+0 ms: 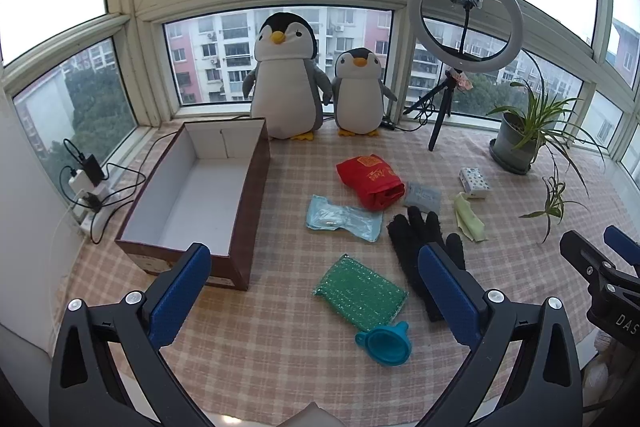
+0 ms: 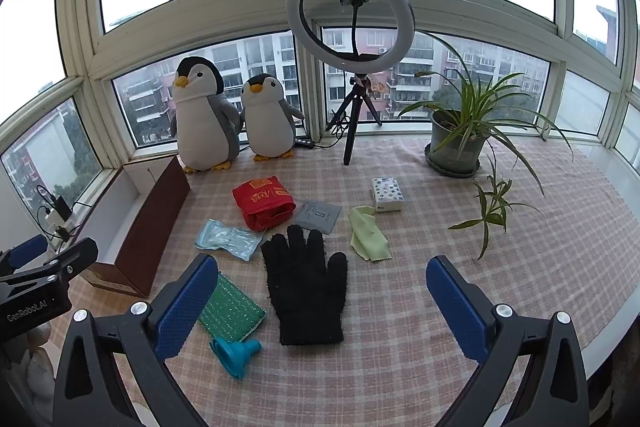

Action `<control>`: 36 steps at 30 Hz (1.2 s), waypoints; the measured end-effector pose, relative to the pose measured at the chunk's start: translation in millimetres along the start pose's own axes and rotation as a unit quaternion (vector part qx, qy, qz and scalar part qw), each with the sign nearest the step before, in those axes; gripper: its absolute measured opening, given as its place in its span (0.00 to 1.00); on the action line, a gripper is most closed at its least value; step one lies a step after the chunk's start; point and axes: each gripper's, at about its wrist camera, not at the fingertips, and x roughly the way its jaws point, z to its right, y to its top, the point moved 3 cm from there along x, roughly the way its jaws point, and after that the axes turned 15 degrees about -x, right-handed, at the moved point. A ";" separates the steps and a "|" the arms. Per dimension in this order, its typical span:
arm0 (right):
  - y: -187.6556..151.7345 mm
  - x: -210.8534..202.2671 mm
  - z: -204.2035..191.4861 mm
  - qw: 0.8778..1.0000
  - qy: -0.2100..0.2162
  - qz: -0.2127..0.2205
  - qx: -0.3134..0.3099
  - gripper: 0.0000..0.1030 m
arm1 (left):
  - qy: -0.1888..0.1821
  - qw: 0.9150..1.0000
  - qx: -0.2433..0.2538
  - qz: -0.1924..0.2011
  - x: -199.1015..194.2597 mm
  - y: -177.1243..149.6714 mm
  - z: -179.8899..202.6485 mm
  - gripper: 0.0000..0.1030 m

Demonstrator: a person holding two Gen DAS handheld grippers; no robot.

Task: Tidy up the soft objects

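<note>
Both pairs of blue fingers (image 1: 180,291) are spread wide with nothing held; the left gripper (image 1: 316,291) is raised over the green sponge (image 1: 360,297), the right gripper (image 2: 322,303) over the black glove (image 2: 306,283). On the checked cloth (image 1: 280,355) the soft things are scattered, apart from each other: a red bag (image 1: 370,181), a blue packet (image 1: 344,219), a yellow-green cloth (image 2: 368,235). Left of them the open box (image 1: 256,203) stands empty. The glove is judged light, limp and unbreakable; it is best pinched across the palm so that the fingers do not trail. The sponge should be squeezed at its middle.
</note>
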 end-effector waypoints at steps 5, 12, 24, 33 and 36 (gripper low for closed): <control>0.1 0.3 -0.6 1.000 0.000 0.000 0.000 1.00 | 0.000 1.000 0.000 0.000 0.1 0.3 0.2 1.00; -2.7 -1.1 1.6 1.000 0.001 -0.001 0.004 1.00 | 0.001 1.000 0.001 0.000 -0.1 0.0 0.3 1.00; -5.6 -1.4 2.6 1.000 0.001 -0.003 0.005 1.00 | 0.000 1.000 0.001 -0.002 -2.7 -2.6 2.3 1.00; -10.0 0.0 4.6 1.000 0.004 -0.007 0.005 1.00 | 0.001 1.000 0.001 -0.005 -1.2 -5.4 6.7 1.00; -10.4 0.0 5.3 1.000 0.005 -0.007 0.005 1.00 | 0.001 1.000 0.001 -0.006 -1.0 -6.0 7.5 1.00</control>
